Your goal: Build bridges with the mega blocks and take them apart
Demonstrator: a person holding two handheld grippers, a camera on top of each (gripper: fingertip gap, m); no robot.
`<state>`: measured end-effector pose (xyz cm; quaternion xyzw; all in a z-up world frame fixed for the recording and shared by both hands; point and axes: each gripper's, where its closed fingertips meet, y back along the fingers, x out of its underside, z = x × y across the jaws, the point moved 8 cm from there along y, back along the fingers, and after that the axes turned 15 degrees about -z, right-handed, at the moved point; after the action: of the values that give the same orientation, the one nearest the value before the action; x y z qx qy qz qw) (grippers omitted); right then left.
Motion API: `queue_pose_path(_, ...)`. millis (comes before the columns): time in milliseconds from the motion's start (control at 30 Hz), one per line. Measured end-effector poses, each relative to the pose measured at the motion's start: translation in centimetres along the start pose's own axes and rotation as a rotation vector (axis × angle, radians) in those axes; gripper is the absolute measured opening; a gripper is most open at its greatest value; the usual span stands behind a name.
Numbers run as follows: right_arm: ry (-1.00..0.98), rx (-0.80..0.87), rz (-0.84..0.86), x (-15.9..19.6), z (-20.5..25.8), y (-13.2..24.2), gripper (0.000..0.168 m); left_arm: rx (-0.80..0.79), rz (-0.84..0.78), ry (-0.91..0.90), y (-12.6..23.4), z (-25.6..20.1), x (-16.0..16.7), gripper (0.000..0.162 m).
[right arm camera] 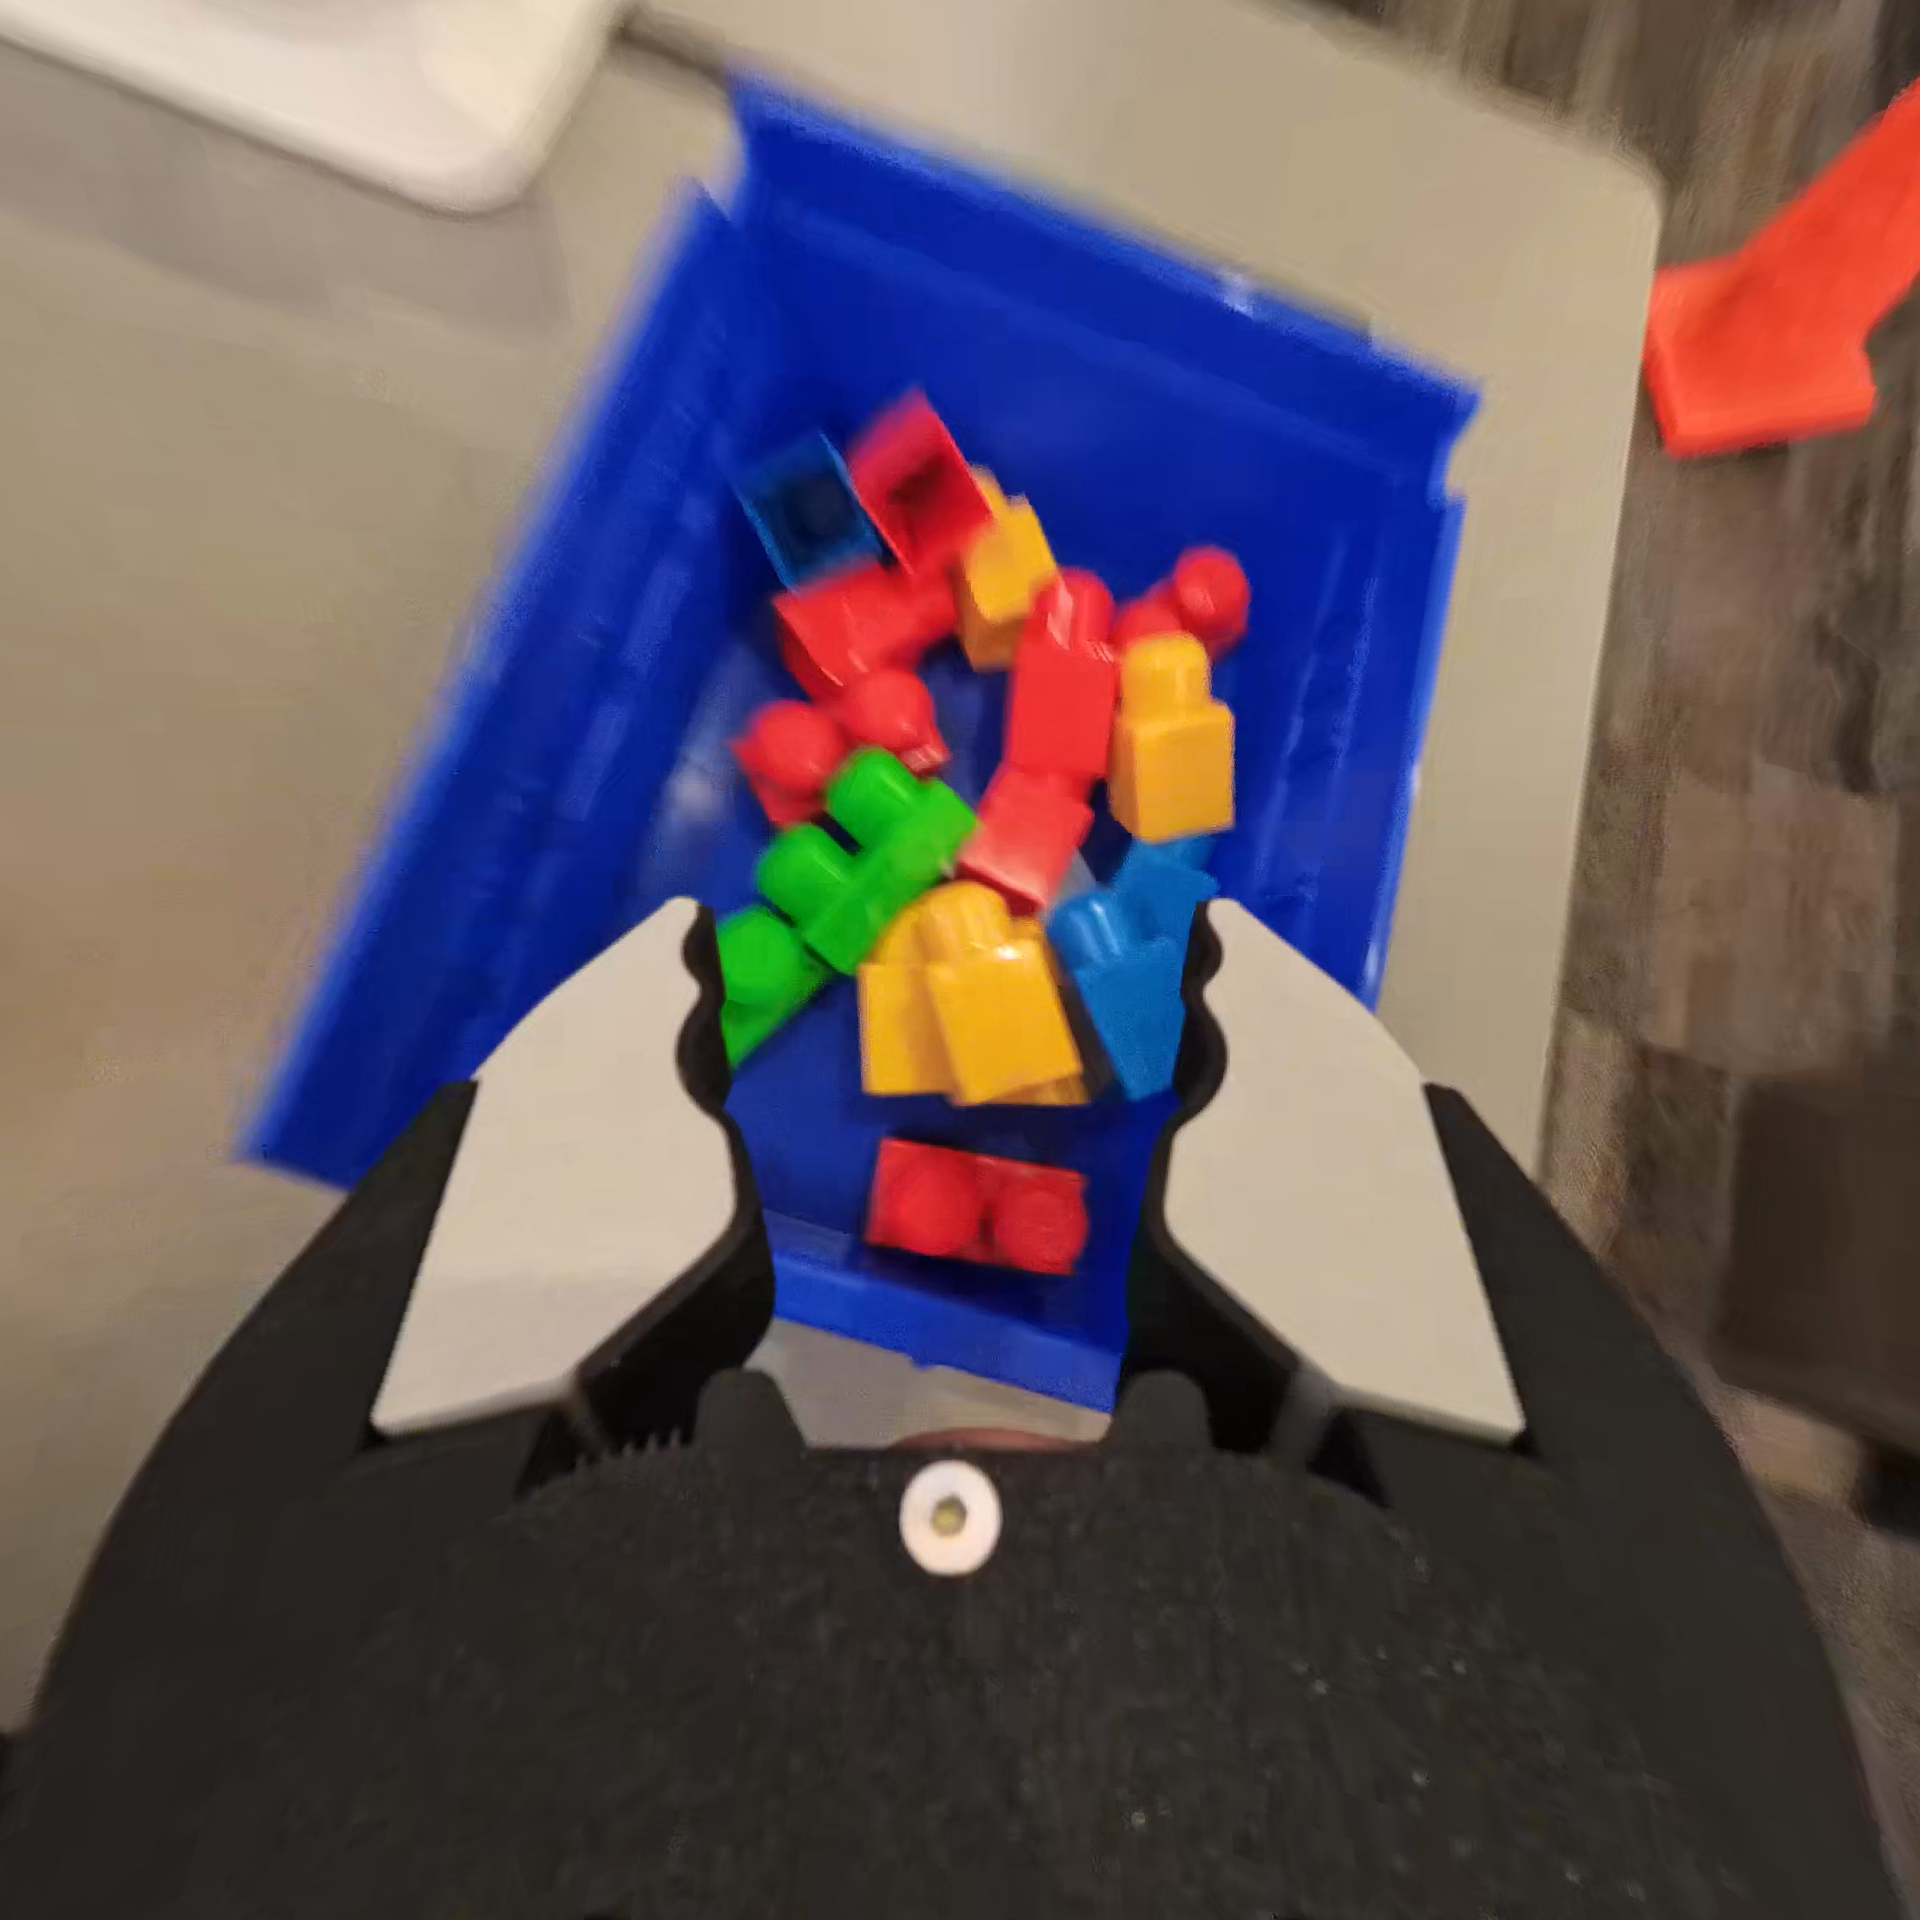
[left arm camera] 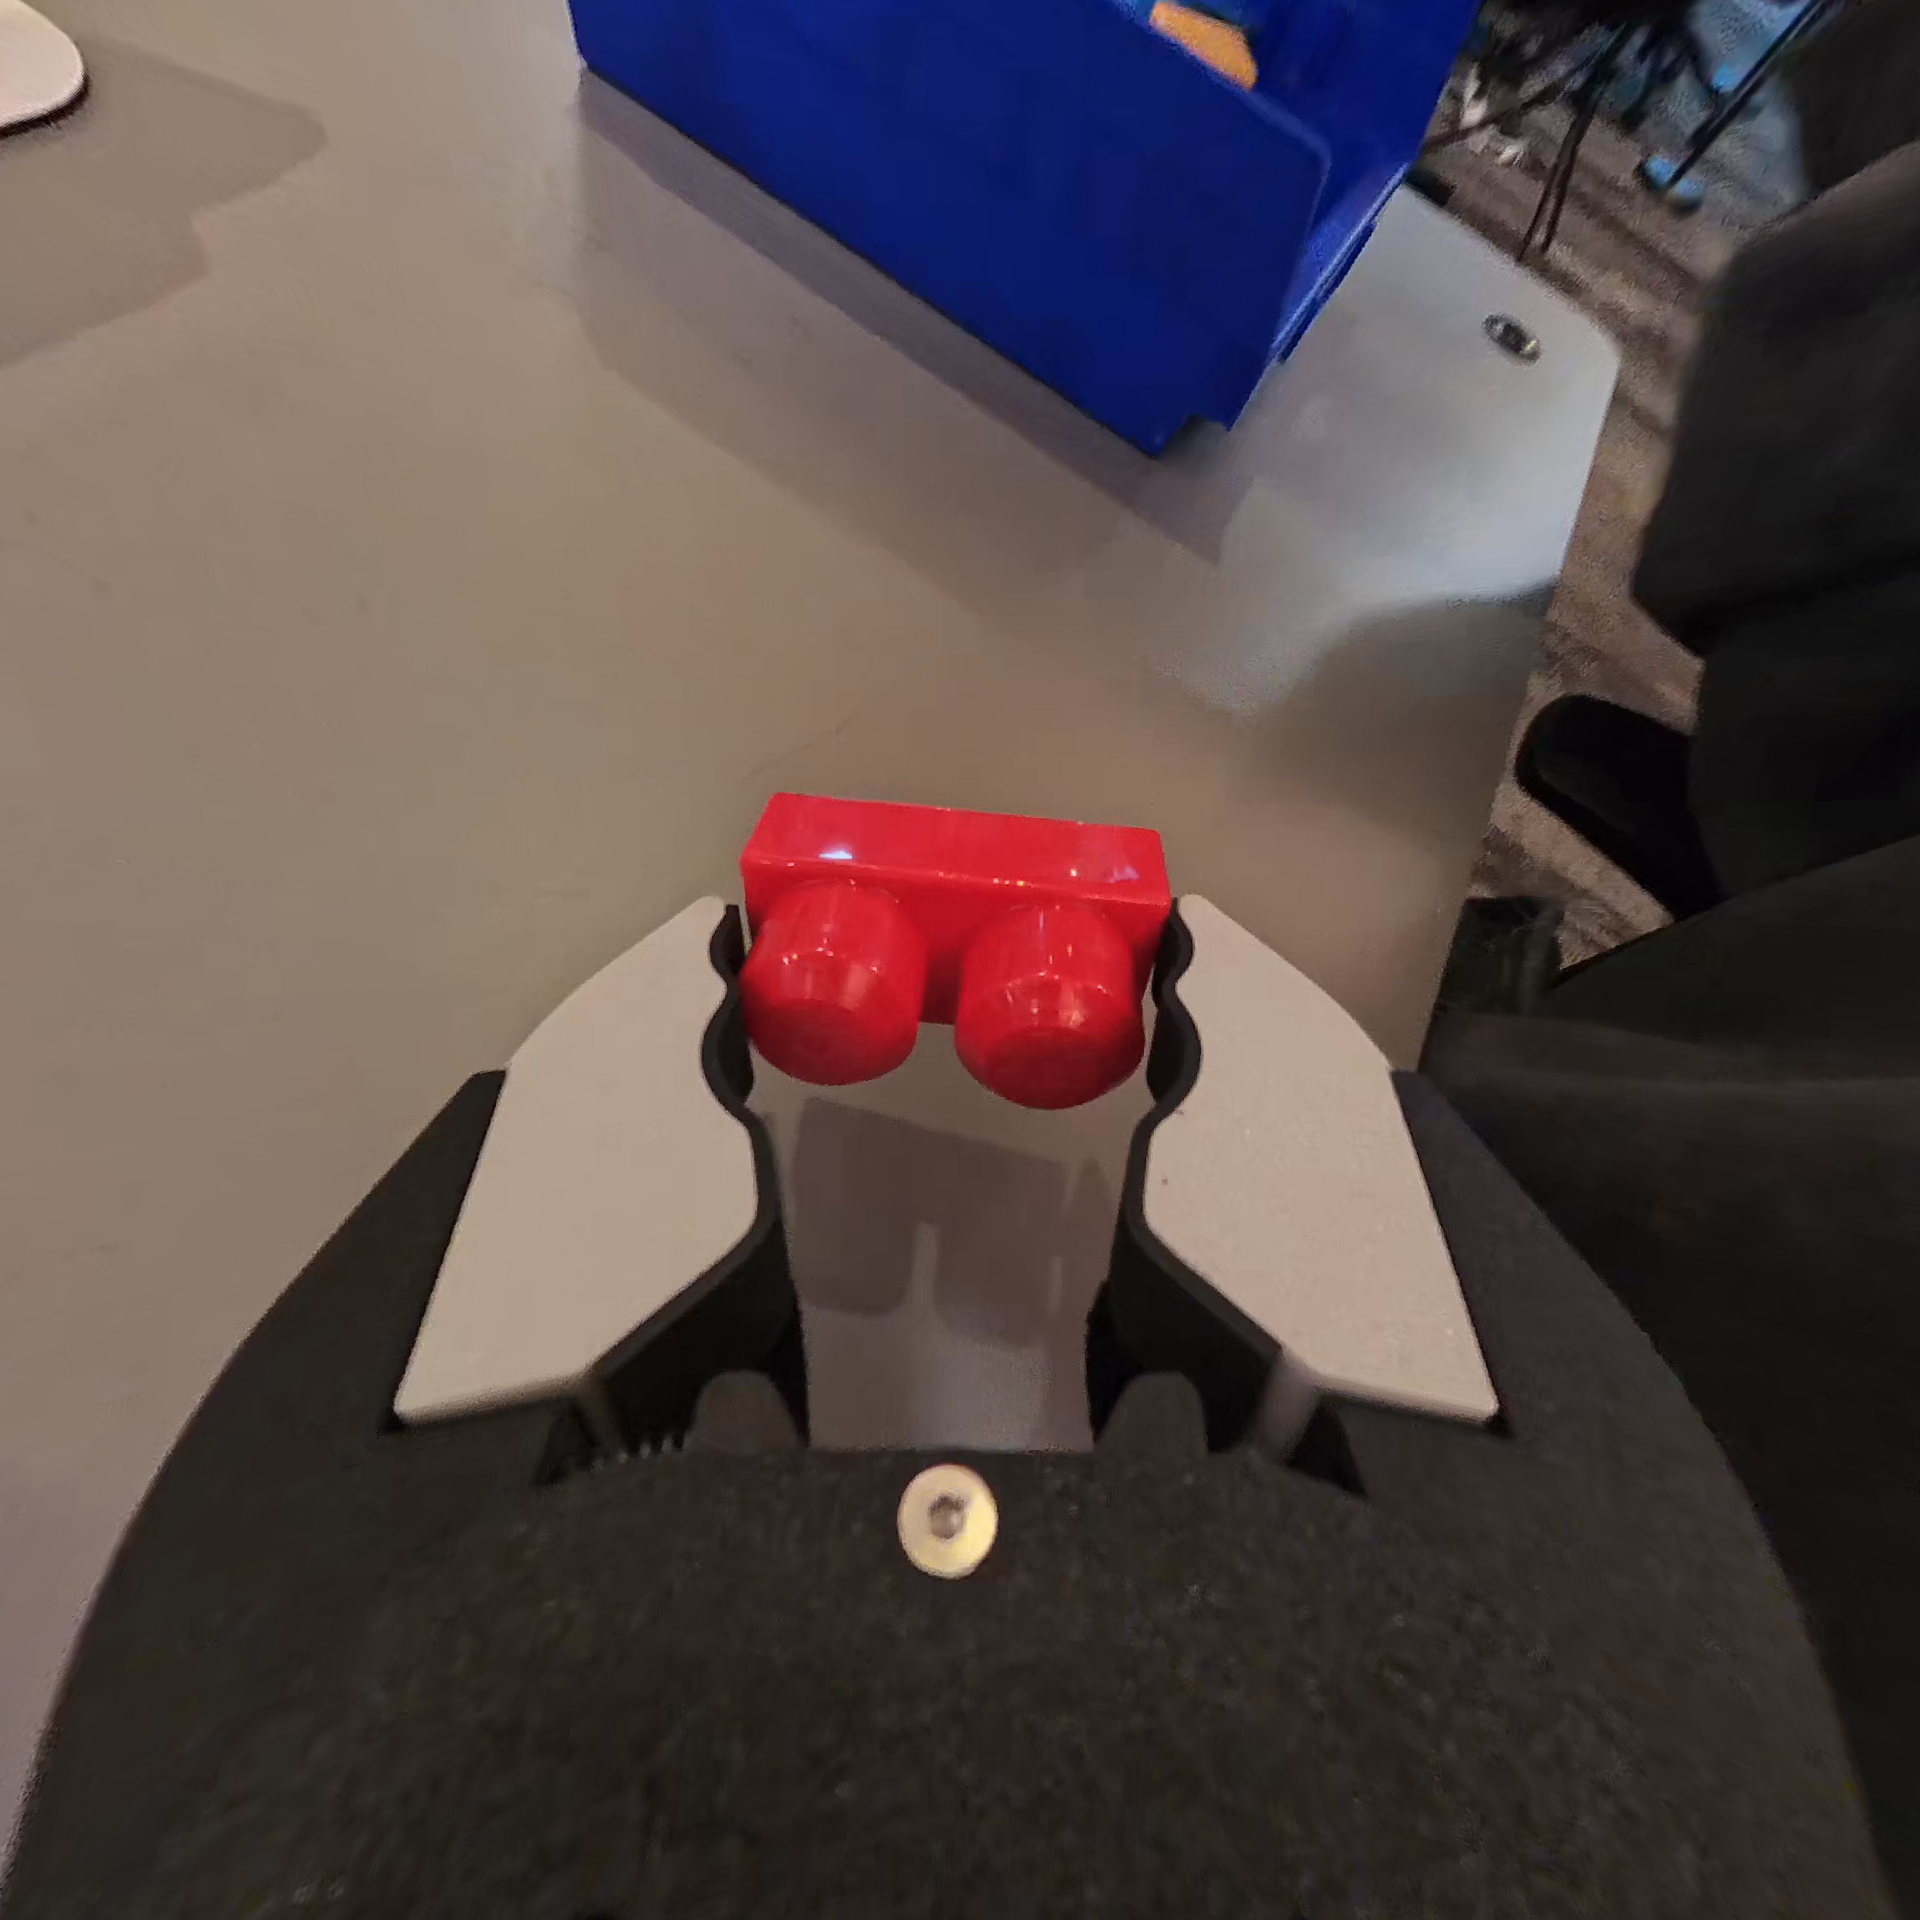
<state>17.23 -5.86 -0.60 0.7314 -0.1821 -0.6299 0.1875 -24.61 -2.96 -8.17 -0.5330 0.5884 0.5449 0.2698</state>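
My left gripper [left arm camera: 951, 987] is shut on a red two-stud block [left arm camera: 951, 925], held by its ends above the grey table [left arm camera: 416, 623], studs facing the camera. My right gripper [right arm camera: 945, 997] is open and empty, hovering above the blue bin [right arm camera: 582, 727]. The bin holds several loose blocks: a green one [right arm camera: 862, 873], yellow ones [right arm camera: 977, 1008], a blue one [right arm camera: 1132, 966], red ones [right arm camera: 1049, 717], and a red two-stud block [right arm camera: 977, 1210] lying near the bin's near wall. The right wrist view is blurred.
The blue bin also shows in the left wrist view [left arm camera: 987, 187] at the far right of the table. A white object [right arm camera: 312, 94] lies beyond the bin. An orange-red object [right arm camera: 1787, 322] is off the table's right edge. A dark chair [left arm camera: 1787, 582] stands to the right.
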Motion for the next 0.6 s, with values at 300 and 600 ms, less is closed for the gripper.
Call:
queue_pose_path(300,-0.323,-0.726,-0.373,2.8,17.0,4.2,0.077,-0.11,0.54,-0.201,-3.8,5.2,-0.5,0.075)
queue_pose_path(600,-0.396,-0.875,-0.251,6.3,20.5,3.9,0.068,-0.044,0.769,-0.45,-9.5,6.9,-2.5,0.074)
